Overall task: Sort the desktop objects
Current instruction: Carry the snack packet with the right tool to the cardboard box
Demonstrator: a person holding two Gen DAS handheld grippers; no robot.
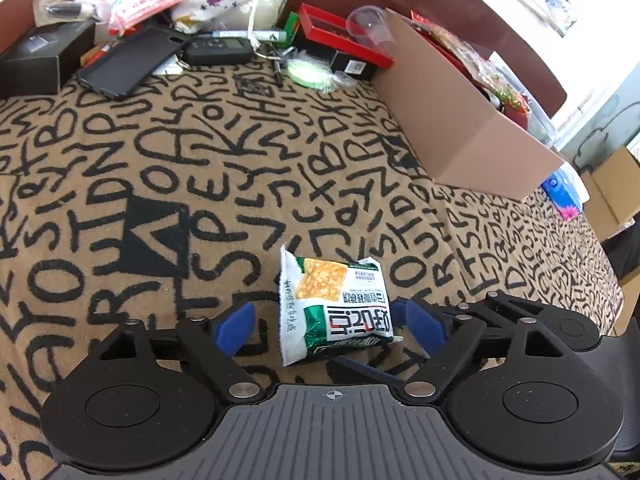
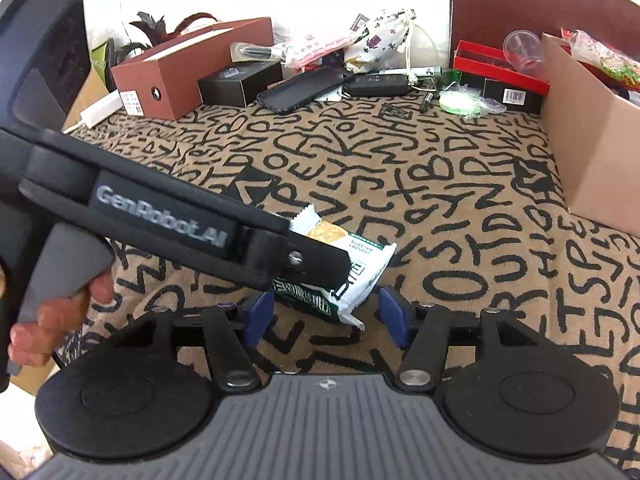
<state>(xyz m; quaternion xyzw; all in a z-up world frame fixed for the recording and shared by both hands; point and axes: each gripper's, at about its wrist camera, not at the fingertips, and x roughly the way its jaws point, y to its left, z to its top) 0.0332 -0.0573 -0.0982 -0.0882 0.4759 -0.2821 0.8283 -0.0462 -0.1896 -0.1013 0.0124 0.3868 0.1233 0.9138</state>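
A white and green snack packet [image 1: 334,306] lies flat on the letter-print cloth [image 1: 200,184]. My left gripper [image 1: 330,324] is open, with its blue pads on either side of the packet's near half, not touching it. In the right wrist view the same packet [image 2: 352,264] lies partly under the left gripper's black arm [image 2: 168,228], which crosses in from the left. My right gripper [image 2: 326,316] is open and empty, its blue pads just short of the packet's near corner.
An open cardboard box [image 1: 464,120] holding packets stands at the right. At the back lie a phone case [image 1: 128,60], a black remote [image 1: 218,50], a red box [image 1: 340,36], a green tape roll [image 1: 308,72] and a black box [image 1: 40,60]. A brown box [image 2: 188,68] stands far left.
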